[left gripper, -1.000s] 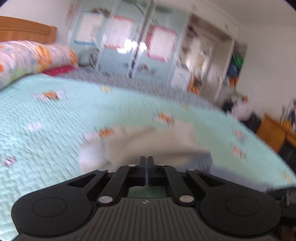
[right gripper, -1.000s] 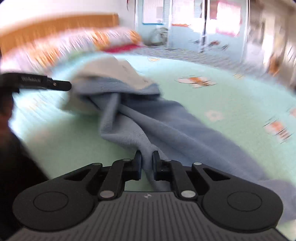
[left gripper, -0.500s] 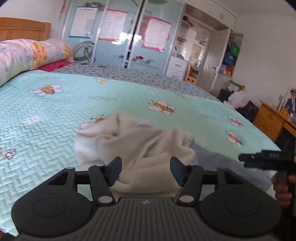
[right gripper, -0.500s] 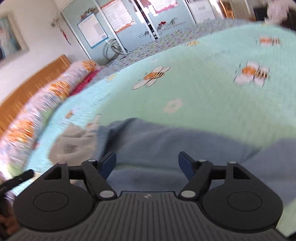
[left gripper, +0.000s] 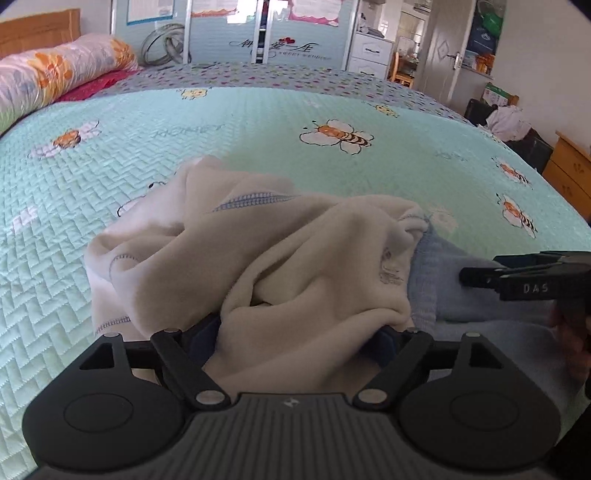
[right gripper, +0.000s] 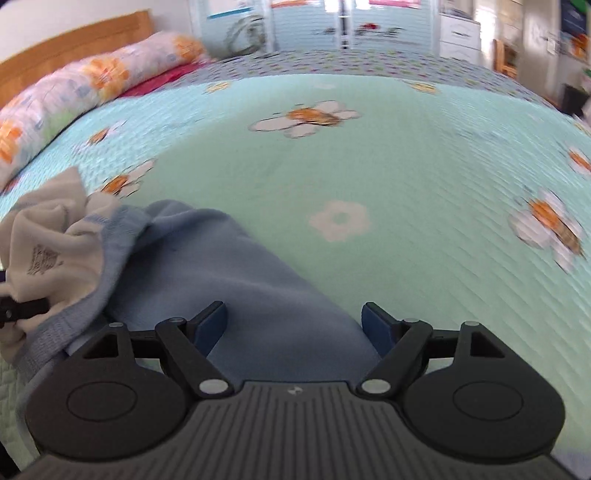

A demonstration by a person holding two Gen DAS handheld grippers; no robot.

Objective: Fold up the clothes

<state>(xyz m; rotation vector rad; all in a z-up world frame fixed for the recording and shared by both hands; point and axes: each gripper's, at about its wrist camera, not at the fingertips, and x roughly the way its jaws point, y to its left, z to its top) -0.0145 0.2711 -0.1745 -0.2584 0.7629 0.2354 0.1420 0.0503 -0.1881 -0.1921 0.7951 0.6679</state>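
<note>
A crumpled cream garment (left gripper: 295, 251) with blue stitching lies on the mint bee-print bedspread (left gripper: 258, 125). A light blue garment (left gripper: 439, 291) joins it on the right. My left gripper (left gripper: 295, 332) hangs over the cream heap, its jaws wide and still opening; a fold bulges between the fingers and hides part of them, unpinched. In the right wrist view the blue garment (right gripper: 236, 273) stretches under my right gripper (right gripper: 295, 317), whose jaws are also opening with blue cloth lying loose between them. The cream garment (right gripper: 48, 243) sits at its left.
A floral bolster (left gripper: 55, 70) and a wooden headboard (left gripper: 37, 29) lie at the far left. Wardrobe doors (left gripper: 295, 37) stand beyond the bed. A wooden dresser (left gripper: 569, 166) and a dark bag with white cloth (left gripper: 509, 122) are at the right. A hand (left gripper: 572, 332) holds the right gripper.
Both grippers were shut on cloth a second ago and have let go, jaws spreading wide. The clothing has dropped onto the bed. Both grippers came down closer to it.
</note>
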